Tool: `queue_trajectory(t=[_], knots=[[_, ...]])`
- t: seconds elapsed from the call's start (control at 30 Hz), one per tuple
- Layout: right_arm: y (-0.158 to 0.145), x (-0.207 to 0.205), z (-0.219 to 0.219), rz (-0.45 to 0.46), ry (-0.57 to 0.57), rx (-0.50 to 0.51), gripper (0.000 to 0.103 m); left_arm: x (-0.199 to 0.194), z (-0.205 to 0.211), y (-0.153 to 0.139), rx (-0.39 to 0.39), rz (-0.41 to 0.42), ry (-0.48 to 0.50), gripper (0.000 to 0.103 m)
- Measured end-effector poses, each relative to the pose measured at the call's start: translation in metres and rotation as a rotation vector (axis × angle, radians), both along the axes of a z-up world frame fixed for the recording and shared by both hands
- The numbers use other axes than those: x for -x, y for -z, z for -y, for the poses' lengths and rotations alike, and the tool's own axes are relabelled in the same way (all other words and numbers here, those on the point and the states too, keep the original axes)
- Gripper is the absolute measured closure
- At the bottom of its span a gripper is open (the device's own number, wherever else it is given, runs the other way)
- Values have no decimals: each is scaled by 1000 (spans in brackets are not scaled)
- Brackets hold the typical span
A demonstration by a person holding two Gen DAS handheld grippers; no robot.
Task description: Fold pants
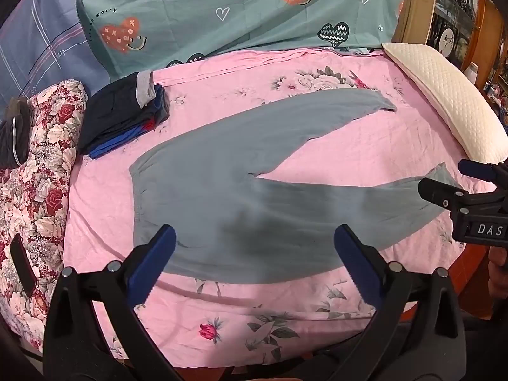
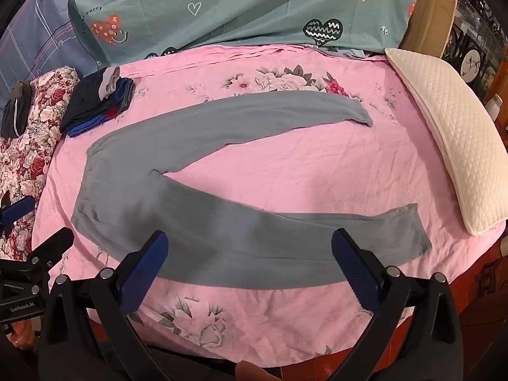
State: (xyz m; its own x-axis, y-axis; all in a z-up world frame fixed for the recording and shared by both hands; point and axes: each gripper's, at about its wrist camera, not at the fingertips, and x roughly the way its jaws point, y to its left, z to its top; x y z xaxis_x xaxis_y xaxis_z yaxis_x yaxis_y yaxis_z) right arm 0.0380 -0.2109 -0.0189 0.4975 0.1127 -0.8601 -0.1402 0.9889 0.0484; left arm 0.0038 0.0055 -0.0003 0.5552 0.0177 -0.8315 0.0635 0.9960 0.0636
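Grey-blue pants (image 1: 222, 197) lie flat on the pink floral sheet (image 1: 365, 146), waistband to the left, the two legs spread in a V toward the right. They also show in the right wrist view (image 2: 177, 216). My left gripper (image 1: 254, 244) is open and empty, hovering above the near leg close to the seat. My right gripper (image 2: 249, 250) is open and empty above the near leg's middle. The right gripper also shows at the right edge of the left wrist view (image 1: 444, 181), near the near leg's cuff.
A stack of folded dark clothes (image 1: 123, 117) sits at the back left of the bed. A red floral quilt (image 1: 35, 190) lies along the left edge. A white quilted pillow (image 1: 451, 108) lies at the right. A teal blanket (image 1: 222, 9) is bunched at the back.
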Motion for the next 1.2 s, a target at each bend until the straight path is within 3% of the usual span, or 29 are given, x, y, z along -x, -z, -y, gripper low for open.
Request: queue_trajectory(t=[1.2], knots=[[5,-4,-8,-19,-11,17,1,-4,-4,5,5,-12,-17,2]])
